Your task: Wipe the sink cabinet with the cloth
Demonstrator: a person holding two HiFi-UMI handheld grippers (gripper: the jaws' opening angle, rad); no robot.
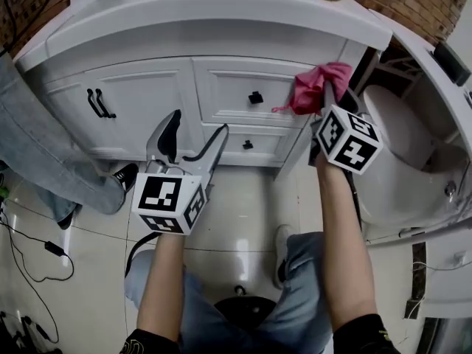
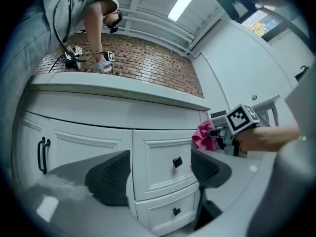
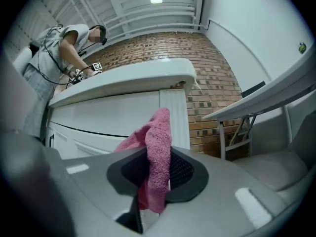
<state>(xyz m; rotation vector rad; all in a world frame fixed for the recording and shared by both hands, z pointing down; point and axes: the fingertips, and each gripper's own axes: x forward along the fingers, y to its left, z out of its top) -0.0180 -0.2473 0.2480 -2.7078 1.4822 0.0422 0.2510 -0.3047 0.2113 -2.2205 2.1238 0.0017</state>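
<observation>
Sink cabinet (image 1: 140, 94) fills the top of my head view: white, a door with two black handles (image 1: 99, 103) on its left and two drawers at its middle. A second person in jeans (image 1: 44, 146) stands at the cabinet's left end. On my right sits a white bowl-shaped fixture (image 1: 398, 161).

My left gripper (image 1: 198, 127) is held low in front of the drawers, its jaws spread wide with nothing between them; in its own view the upper drawer's knob (image 2: 177, 162) shows in the gap.

My right gripper (image 1: 324, 94) is raised at the cabinet's upper right corner, jaws pressed onto the pink cloth (image 3: 158, 147), which sticks up above them. I cannot tell whether the cloth (image 1: 313, 87) touches the cabinet.
</observation>
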